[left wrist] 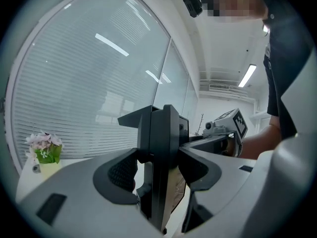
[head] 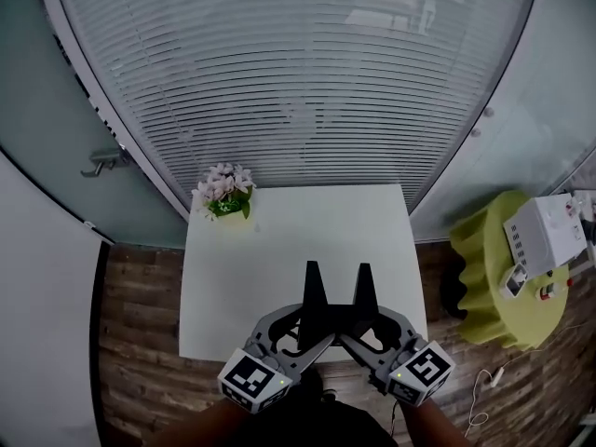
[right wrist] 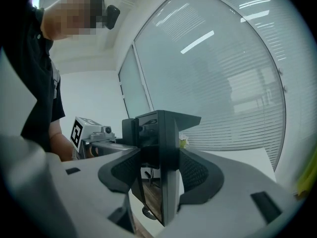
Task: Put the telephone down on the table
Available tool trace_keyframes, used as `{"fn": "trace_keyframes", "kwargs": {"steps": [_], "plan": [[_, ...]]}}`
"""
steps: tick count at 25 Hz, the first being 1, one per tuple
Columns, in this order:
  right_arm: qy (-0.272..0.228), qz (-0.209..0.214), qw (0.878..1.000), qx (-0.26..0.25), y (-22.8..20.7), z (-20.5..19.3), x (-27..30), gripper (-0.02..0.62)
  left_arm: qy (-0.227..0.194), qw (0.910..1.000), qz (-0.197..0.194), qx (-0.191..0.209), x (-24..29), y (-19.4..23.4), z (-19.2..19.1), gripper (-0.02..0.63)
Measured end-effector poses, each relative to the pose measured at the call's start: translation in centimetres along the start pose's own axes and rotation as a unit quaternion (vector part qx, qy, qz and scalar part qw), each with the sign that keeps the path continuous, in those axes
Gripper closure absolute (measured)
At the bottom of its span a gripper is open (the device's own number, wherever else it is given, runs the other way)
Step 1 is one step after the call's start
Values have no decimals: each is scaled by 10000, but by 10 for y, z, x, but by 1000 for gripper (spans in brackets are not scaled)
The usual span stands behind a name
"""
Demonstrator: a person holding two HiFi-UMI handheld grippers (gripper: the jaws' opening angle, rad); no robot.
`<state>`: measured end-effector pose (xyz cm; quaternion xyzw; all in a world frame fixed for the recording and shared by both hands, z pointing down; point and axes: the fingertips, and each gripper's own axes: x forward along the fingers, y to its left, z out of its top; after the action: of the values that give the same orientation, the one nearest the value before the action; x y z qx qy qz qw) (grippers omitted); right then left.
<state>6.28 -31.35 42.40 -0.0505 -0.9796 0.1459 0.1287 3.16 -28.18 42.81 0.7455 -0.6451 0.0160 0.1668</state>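
Left tongs (left wrist: pixel 158 170) and right tongs (right wrist: pixel 161 175) both pinch the telephone (head: pixel 335 307) over the desk (head: pixel 279 240)'s six-o'clock edge, apparently not yet set down.

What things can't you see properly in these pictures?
- Telephone, head view: the left gripper and right gripper cover its lower part, so whether it touches the table cannot be told.
- Telephone, both gripper views: seen edge-on between the closed jaws, so its front is hidden.
- White box on the green stool, head view: too small to identify.
- Flowers, right gripper view: mostly behind the telephone.
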Motion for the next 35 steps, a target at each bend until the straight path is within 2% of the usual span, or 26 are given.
{"fn": "trace_keyframes", "kwargs": {"steps": [5, 12, 20, 31, 35], "plan": [[35, 106, 9994, 341, -20, -2, 41, 340, 206, 9990, -58, -404, 15, 40, -17, 351], [978, 173, 9928, 673, -60, -45, 76, 339, 583, 9921, 85, -1106, 40, 81, -55, 351], [1468, 336, 9831, 1045, -110, -86, 105, 339, 798, 9812, 241, -1741, 80, 115, -101, 351], [1887, 447, 9684, 1566, -176, -136, 137, 339, 1279, 9698, 342, -2051, 137, 157, -152, 351], [1971, 441, 9673, 1534, -194, -144, 146, 339, 1202, 9669, 363, -2221, 152, 169, -162, 351]]}}
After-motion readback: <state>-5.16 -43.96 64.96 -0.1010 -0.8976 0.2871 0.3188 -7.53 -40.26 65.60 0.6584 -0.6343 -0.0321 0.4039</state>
